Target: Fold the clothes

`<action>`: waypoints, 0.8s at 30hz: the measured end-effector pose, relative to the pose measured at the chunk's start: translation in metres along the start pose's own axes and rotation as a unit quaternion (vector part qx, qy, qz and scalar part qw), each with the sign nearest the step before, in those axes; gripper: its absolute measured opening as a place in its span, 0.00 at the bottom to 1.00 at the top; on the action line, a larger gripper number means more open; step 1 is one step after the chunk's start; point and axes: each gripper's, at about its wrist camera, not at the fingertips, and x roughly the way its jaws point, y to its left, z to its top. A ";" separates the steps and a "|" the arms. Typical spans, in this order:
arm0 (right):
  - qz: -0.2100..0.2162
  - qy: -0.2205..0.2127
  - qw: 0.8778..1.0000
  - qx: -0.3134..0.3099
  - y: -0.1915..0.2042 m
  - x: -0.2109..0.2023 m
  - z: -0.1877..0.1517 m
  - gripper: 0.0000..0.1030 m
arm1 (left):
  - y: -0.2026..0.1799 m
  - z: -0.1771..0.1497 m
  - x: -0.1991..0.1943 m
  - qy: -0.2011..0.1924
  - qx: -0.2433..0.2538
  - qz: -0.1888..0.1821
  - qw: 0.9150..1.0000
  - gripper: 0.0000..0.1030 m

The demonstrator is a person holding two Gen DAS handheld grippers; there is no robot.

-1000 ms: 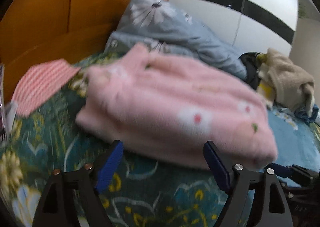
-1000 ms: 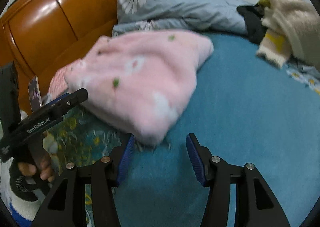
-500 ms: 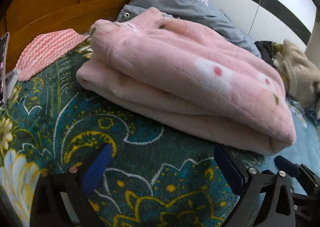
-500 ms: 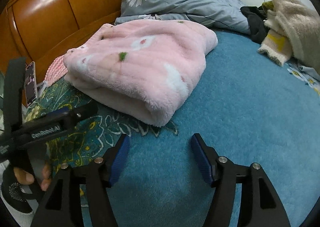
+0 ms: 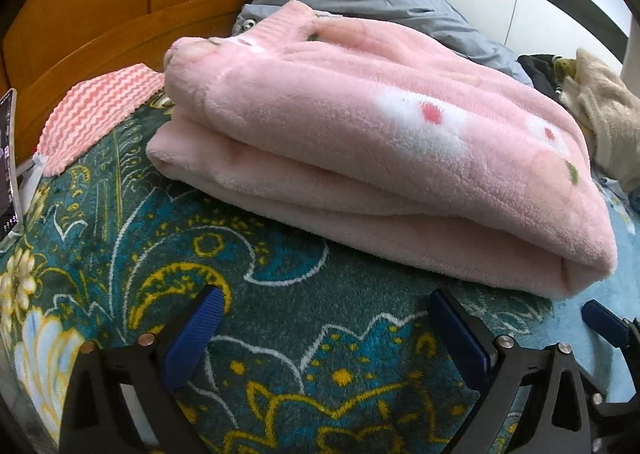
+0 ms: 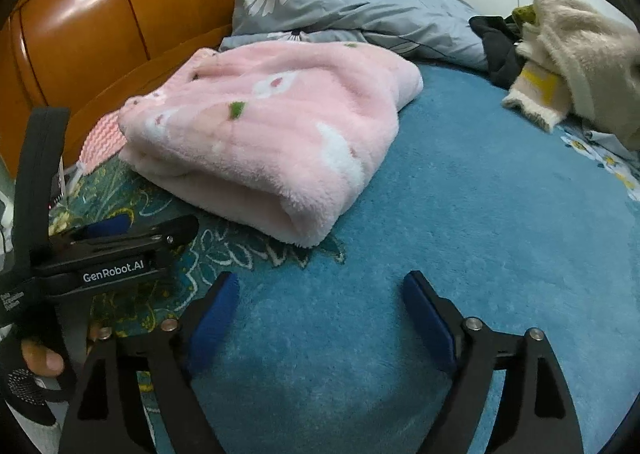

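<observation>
So right now the pink fleece garment (image 5: 372,142) is sitting folded into a thick bundle on the bed, straddling where the patterned teal blanket (image 5: 240,294) meets the plain blue blanket (image 6: 480,214), up toward the wooden headboard (image 6: 100,26) and the grey daisy pillow (image 6: 340,2). My left gripper (image 5: 326,320) is spread wide with nothing in it, just short of the bundle's near long edge, which runs left to right across its view. My right gripper (image 6: 316,304) is empty too, jaws opening, nothing between them, sitting off the bundle's right-hand corner. I'd say left is nearer. The beige and dark pile (image 6: 560,46) at the far right edge looks like it's next.
</observation>
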 end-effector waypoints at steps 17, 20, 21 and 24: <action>0.011 0.006 1.000 0.003 -0.002 0.003 -0.001 0.94 | 0.000 -0.008 -0.012 -0.006 -0.008 -0.010 1.000 1.00; 0.012 0.007 1.000 0.003 -0.003 0.003 -0.001 0.94 | 0.001 -0.010 -0.015 -0.007 -0.010 -0.014 1.000 1.00; 0.012 0.007 1.000 0.003 -0.003 0.003 -0.002 0.94 | 0.001 -0.010 -0.016 -0.007 -0.011 -0.015 1.000 1.00; 0.012 0.008 1.000 0.002 -0.002 0.003 -0.002 0.95 | 0.000 -0.012 -0.018 -0.008 -0.011 -0.015 1.000 1.00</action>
